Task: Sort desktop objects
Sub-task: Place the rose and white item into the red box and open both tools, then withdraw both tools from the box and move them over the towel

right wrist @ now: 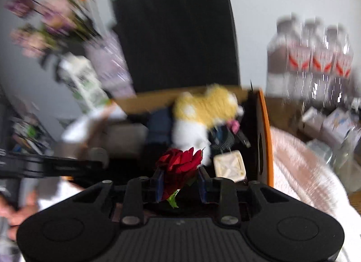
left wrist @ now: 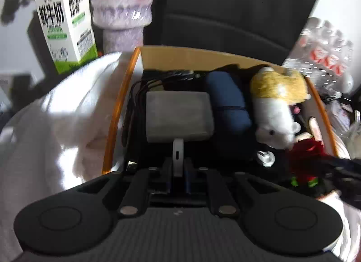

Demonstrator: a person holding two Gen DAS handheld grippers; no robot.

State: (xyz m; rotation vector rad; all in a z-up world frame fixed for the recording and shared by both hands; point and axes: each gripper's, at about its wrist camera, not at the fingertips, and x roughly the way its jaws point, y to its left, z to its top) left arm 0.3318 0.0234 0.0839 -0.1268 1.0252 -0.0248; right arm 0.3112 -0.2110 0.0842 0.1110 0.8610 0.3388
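Observation:
An orange-rimmed box (left wrist: 117, 113) holds a grey block (left wrist: 178, 115), black cables, a dark blue pouch (left wrist: 227, 101) and a yellow-and-white plush toy (left wrist: 277, 104). My left gripper (left wrist: 178, 171) is shut on a thin white flat piece (left wrist: 178, 155) just over the box's near edge. My right gripper (right wrist: 180, 183) is shut on a red artificial rose (right wrist: 180, 162) and holds it over the same box (right wrist: 266, 135), next to a cream square object (right wrist: 230, 166). The right wrist view is blurred.
A green-and-white milk carton (left wrist: 65, 22) and a purple vase (left wrist: 124, 11) stand behind the box at the left. A pack of water bottles (right wrist: 311, 58) stands at the right. White cloth (left wrist: 56, 115) lies to the left of the box. A black chair back (left wrist: 237, 9) is behind.

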